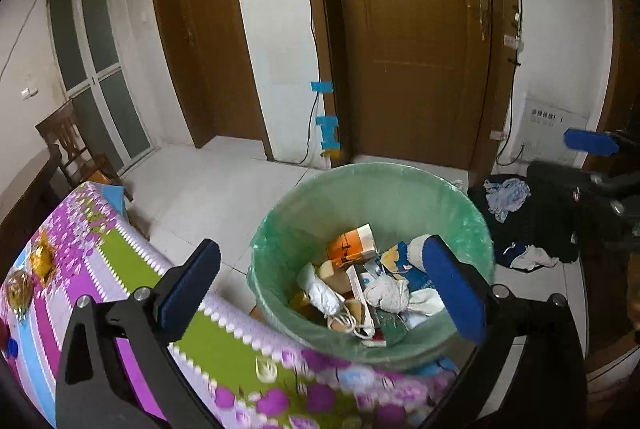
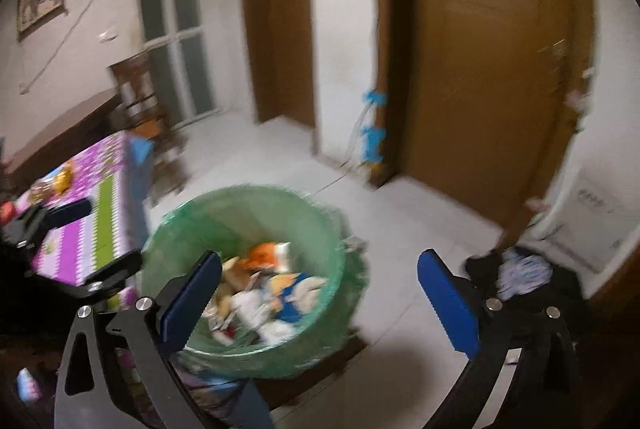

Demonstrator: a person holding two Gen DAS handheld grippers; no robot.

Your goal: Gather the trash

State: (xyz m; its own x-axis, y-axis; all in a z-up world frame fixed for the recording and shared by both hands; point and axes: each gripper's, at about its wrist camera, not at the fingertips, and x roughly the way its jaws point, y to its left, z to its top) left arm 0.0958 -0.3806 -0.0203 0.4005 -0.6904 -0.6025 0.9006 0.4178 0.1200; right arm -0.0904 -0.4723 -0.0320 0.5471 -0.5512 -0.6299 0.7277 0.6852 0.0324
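A bin with a green liner (image 1: 280,229) stands on the floor beside the table and holds several pieces of trash: an orange carton (image 1: 352,245), crumpled white paper (image 1: 386,293), wrappers. My left gripper (image 1: 320,289) is open and empty, above the bin's near side. The bin also shows in the blurred right wrist view (image 2: 176,229). My right gripper (image 2: 320,301) is open and empty, above the bin's right rim; it shows at the far right of the left wrist view (image 1: 588,141). The left gripper shows at the left of the right wrist view (image 2: 68,213).
A table with a purple and green floral cloth (image 1: 132,261) lies at the left, with gold wrappers (image 1: 42,259) and a round thing (image 1: 18,289) on it. Dark clothes (image 1: 532,217) lie on the floor at the right. Brown doors (image 1: 416,29) and a wooden chair (image 1: 68,145) stand behind.
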